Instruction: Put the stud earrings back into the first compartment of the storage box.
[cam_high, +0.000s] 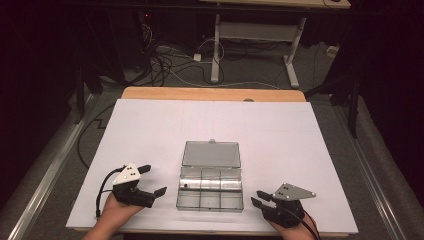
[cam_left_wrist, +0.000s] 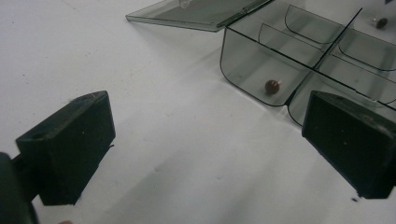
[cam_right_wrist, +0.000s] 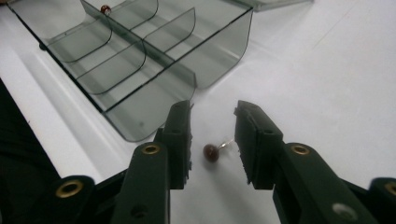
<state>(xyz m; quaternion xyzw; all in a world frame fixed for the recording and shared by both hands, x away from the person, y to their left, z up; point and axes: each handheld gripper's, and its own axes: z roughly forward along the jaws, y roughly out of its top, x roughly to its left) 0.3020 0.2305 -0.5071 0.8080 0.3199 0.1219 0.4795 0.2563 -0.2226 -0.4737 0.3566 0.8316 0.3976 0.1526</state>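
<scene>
We hold the right gripper with jaws apart around a bead beside the box; our left gripper gapes wide.

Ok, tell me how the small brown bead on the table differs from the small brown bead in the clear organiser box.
The small brown bead on the white table lies loose outside, between the open jaws of the right hand-held gripper, and shows a thin wire stub. The small brown bead in the clear plastic organiser box sits inside a corner compartment. Both look round, dark brown and similar in size.
</scene>
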